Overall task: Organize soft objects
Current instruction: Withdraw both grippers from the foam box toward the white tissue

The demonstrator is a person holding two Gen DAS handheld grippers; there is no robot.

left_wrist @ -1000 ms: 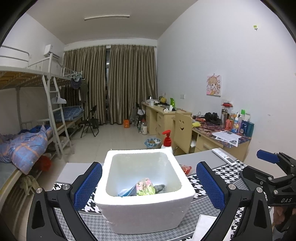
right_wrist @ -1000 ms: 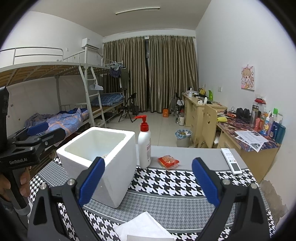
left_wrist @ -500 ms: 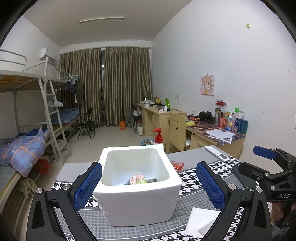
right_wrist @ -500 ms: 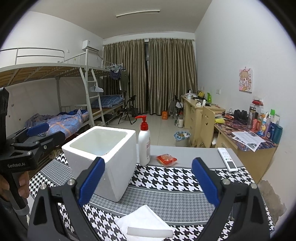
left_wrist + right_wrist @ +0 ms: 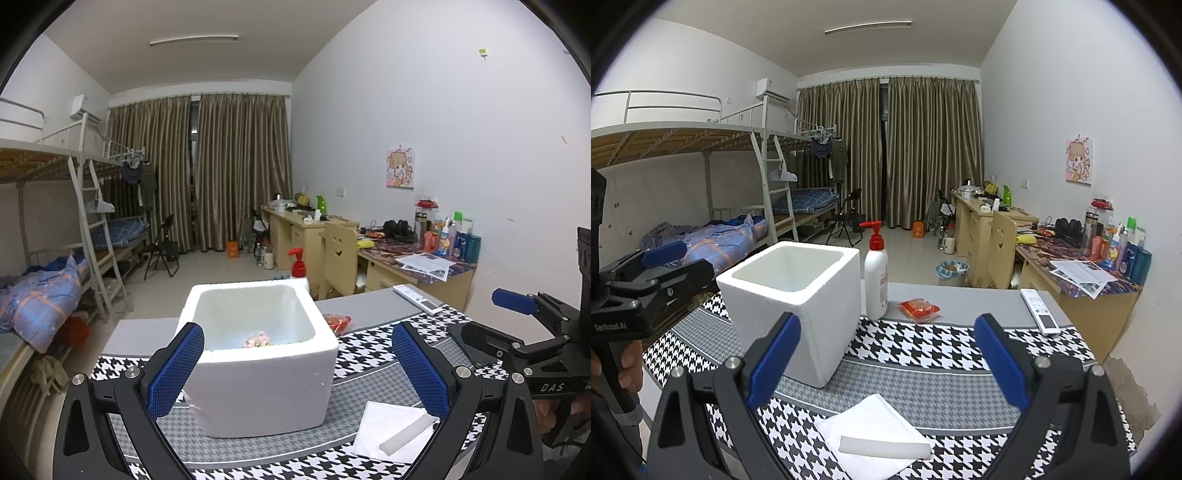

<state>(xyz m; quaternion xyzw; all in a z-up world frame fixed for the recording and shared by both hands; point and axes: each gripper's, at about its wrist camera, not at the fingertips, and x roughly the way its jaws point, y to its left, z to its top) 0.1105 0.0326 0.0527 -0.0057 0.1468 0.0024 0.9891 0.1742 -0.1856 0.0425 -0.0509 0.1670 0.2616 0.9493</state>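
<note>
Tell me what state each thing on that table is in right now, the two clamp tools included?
Left gripper: open, empty.
Right gripper: open, empty.
Foam box: upright, no lid, colourful items at the bottom.
Pump bottle: upright, beside the box.
Red packet: lying flat, sealed as far as visible.
White cloth: flat, a white foam strip on it.
Remote: lying flat.

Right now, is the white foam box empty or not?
Not empty: the left wrist view shows a colourful soft item at the bottom of the foam box.
</note>
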